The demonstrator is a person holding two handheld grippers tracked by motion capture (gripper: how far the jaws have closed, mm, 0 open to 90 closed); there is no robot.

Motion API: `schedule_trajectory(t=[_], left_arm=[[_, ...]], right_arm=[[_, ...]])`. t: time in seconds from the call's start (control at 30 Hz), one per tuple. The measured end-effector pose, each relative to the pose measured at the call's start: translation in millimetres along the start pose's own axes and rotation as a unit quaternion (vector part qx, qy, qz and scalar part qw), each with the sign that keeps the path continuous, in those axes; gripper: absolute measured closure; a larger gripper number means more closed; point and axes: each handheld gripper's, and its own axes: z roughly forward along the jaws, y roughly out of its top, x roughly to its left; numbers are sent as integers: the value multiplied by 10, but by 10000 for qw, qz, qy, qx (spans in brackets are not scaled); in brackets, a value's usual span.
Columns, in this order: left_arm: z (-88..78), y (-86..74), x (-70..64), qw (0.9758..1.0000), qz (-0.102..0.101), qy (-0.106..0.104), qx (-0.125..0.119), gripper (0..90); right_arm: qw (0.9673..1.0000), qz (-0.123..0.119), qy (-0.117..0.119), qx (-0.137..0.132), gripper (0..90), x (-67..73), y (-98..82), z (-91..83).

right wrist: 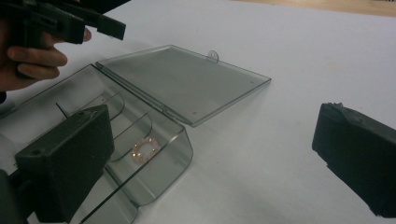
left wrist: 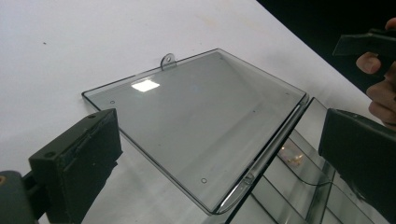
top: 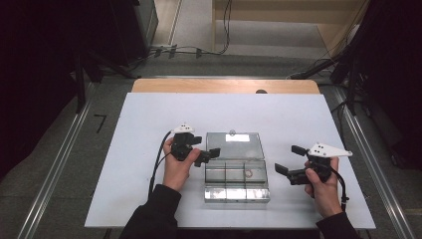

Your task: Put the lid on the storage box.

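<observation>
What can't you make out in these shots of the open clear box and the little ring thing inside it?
- The beaded ring: too small in the high view and glare-blurred in the left gripper view to tell its make.
- The clear box: its near compartments are cut off by the bottom edge and the near jaw in the right gripper view.
- The left claw: from above, whether it touches the box wall cannot be told.
- The lid: its tab's detail is too small.

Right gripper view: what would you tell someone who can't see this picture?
A clear plastic box lies open on a white table, its lid flat, with a small beaded ring in one compartment. The right tool is open and empty.
</observation>
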Motion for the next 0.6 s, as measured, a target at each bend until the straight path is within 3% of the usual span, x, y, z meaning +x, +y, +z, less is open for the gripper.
schedule_trajectory(t=[0.6], left_arm=[[89, -47, 65, 9997, -196, -13, 117, 0]], right_arm=[[9996, -73, 235, 122, 0, -73, 223, 258]])
